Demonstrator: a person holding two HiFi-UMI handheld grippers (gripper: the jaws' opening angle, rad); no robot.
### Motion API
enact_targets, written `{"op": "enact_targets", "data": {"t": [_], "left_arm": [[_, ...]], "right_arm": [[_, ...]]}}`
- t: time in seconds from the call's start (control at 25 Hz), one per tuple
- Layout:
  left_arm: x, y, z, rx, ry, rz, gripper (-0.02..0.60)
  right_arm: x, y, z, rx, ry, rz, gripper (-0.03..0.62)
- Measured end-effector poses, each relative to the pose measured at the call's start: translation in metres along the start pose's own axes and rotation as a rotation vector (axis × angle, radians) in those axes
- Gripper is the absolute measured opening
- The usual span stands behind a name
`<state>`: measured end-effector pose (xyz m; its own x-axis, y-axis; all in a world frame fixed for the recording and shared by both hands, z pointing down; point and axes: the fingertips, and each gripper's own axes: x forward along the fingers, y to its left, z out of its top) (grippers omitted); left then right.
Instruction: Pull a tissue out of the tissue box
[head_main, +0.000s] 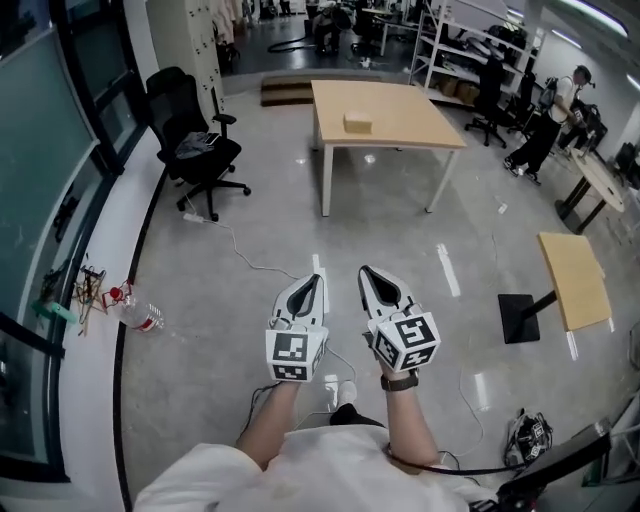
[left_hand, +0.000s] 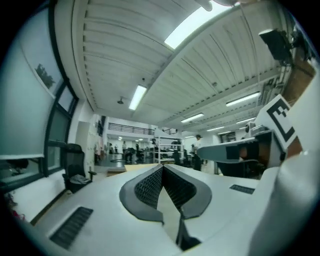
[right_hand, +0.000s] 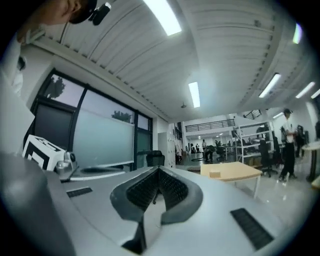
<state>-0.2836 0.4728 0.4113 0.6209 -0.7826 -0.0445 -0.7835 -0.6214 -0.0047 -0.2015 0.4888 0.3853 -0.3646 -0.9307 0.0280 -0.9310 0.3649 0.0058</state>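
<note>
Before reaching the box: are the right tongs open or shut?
Shut. The right tongs close tip to tip, nothing between them.

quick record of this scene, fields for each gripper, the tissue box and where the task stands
left gripper: shut, empty
right gripper: shut, empty
tissue box: on the wooden table, far ahead of both grippers
office chair: left of the table, near the windows
task stage: box not yet reached
</note>
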Motion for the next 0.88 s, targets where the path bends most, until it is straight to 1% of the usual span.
{"op": "enact_targets", "data": {"t": [0.04,0.08,0.16,0.24,0.32,0.44,0.56,0.68,0.8,0.88], "left_arm": [[0.020,0.005,0.009,0.023,-0.021,0.049,0.000],[0.041,0.010,0.018,0.042,-0.037,0.080,0.000],[0.082,0.012,0.026,0.043,-0.044,0.092,0.000],[0.121,0.005,0.022,0.028,-0.012,0.077,0.000],[0.151,-0.007,0.013,0.029,0.021,0.070,0.000],[0.183,-0.016,-0.001,0.031,0.051,0.065,0.000],[0.213,-0.010,-0.008,0.012,0.050,0.064,0.000],[0.247,-0.005,-0.015,-0.001,0.036,0.040,0.000],[0.288,0.004,-0.027,-0.033,0.031,-0.007,0.000],[0.320,0.013,-0.033,-0.056,0.018,-0.047,0.000]], "right_arm": [[0.011,-0.016,0.002,-0.050,0.030,0.015,0.003],[0.023,-0.032,0.003,-0.090,0.054,0.032,0.003],[0.043,-0.064,0.004,-0.140,0.079,0.056,0.003],[0.054,-0.101,0.007,-0.144,0.058,0.044,0.003],[0.058,-0.137,0.013,-0.110,-0.002,0.023,0.003],[0.069,-0.169,0.015,-0.077,-0.076,0.018,0.002],[0.090,-0.185,0.006,-0.089,-0.055,0.031,0.003],[0.111,-0.205,-0.008,-0.104,-0.012,0.034,0.003],[0.142,-0.227,-0.020,-0.140,0.018,0.059,0.003],[0.167,-0.247,-0.023,-0.157,0.017,0.046,0.002]]}}
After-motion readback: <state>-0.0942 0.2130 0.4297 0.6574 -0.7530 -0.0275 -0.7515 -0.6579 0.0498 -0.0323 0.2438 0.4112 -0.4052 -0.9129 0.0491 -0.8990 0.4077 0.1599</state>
